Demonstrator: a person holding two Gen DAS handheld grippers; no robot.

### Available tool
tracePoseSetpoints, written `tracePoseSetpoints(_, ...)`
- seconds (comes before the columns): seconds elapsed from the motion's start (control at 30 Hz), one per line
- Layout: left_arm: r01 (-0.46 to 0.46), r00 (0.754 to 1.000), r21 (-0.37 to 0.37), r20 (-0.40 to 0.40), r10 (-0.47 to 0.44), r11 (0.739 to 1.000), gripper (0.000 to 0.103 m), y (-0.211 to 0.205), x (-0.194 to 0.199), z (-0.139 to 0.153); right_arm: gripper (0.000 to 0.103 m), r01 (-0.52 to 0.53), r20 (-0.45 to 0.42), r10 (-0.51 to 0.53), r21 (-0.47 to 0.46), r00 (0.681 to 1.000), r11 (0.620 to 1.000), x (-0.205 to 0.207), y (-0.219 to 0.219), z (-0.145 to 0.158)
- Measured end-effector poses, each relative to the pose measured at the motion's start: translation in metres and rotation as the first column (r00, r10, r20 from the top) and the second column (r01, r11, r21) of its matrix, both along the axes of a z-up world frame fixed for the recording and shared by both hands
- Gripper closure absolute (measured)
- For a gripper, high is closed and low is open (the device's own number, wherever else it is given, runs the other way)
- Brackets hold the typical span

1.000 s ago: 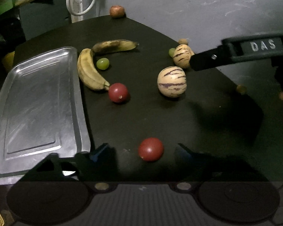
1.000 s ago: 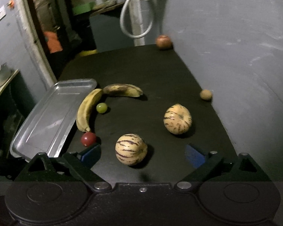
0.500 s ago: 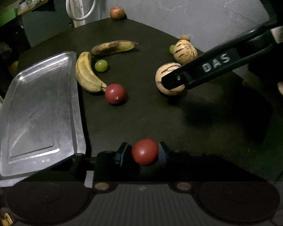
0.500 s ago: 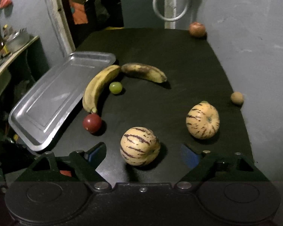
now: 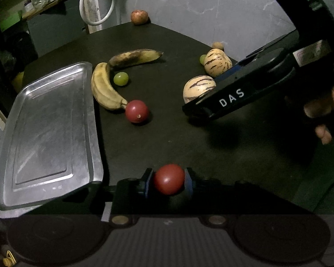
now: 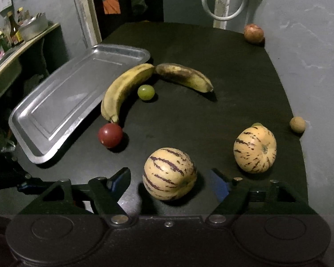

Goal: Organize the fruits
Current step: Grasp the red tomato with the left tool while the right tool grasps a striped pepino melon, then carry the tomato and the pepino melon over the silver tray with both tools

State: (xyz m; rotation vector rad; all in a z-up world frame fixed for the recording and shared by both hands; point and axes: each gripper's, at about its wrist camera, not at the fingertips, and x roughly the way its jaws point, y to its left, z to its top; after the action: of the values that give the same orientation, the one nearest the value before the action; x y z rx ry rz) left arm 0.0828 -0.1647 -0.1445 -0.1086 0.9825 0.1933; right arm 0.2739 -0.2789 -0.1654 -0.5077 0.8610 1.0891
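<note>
My left gripper [image 5: 168, 183] is shut on a red tomato [image 5: 168, 182] at the near edge of the black table, beside the metal tray [image 5: 44, 133]. My right gripper [image 6: 170, 181] is open, its fingers on either side of a striped pepino melon [image 6: 169, 173], apart from it. In the left wrist view the right gripper's black body [image 5: 233, 98] hides part of this melon [image 5: 198, 87]. A second striped melon [image 6: 255, 149], a second red tomato [image 6: 110, 135], two bananas [image 6: 124, 89] [image 6: 184, 76] and a green grape [image 6: 146, 92] lie on the table.
The empty metal tray [image 6: 71, 98] lies at the table's left edge. A reddish apple [image 6: 253, 33] sits at the far corner by the grey wall. A small brown fruit [image 6: 297, 124] lies at the right edge. A shelf with bottles [image 6: 11, 31] stands on the left.
My left gripper closed on the near red tomato. My right gripper moved forward and down until its open fingers flank the near striped melon.
</note>
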Motion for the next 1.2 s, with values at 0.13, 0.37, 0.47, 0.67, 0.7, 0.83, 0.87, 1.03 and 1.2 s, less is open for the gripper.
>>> tracePoseSetpoints(0.13,-0.010,1.000,-0.009,0.002,0.010,1.000,0.071,0.001,0.000,-0.001,0.047,-0.021,0.011,0.021,-0.021,1.000,1.000,0.000,0.002,-0.007)
tracePoseSetpoints(0.37,-0.019,1.000,-0.020,0.008,0.019,1.000,0.072,0.005,0.001,0.001,0.049,0.014,-0.020,-0.014,0.005,1.000,1.000,0.000,-0.006,-0.006)
tracePoseSetpoints(0.47,-0.029,0.999,-0.021,0.029,0.030,0.999,0.072,0.009,0.001,0.006,0.049,0.042,-0.032,-0.041,0.027,0.999,0.999,-0.002,-0.010,0.000)
tracePoseSetpoints(0.67,-0.079,0.995,-0.060,0.063,0.083,0.995,0.072,0.030,0.007,0.019,0.049,0.108,-0.036,-0.105,0.085,0.994,0.991,-0.014,-0.021,0.026)
tracePoseSetpoints(0.7,-0.088,0.993,-0.062,0.069,0.093,0.994,0.072,0.034,0.007,0.022,0.049,0.119,-0.039,-0.116,0.094,0.993,0.988,-0.016,-0.022,0.029)
tracePoseSetpoints(0.83,-0.113,0.988,-0.046,0.099,0.117,0.992,0.072,0.052,0.009,0.037,0.049,0.168,-0.053,-0.162,0.132,0.985,0.977,-0.023,-0.026,0.045)
tracePoseSetpoints(0.87,-0.119,0.987,-0.043,0.106,0.123,0.992,0.072,0.057,0.010,0.041,0.049,0.179,-0.055,-0.173,0.142,0.983,0.973,-0.025,-0.026,0.049)
tracePoseSetpoints(1.03,-0.154,0.978,-0.029,0.140,0.157,0.988,0.072,0.085,0.010,0.059,0.049,0.216,-0.061,-0.208,0.197,0.976,0.957,-0.039,-0.022,0.072)
tracePoseSetpoints(1.2,-0.183,0.969,-0.019,0.164,0.183,0.983,0.072,0.117,0.010,0.073,0.049,0.221,-0.054,-0.215,0.238,0.975,0.946,-0.054,-0.008,0.094)
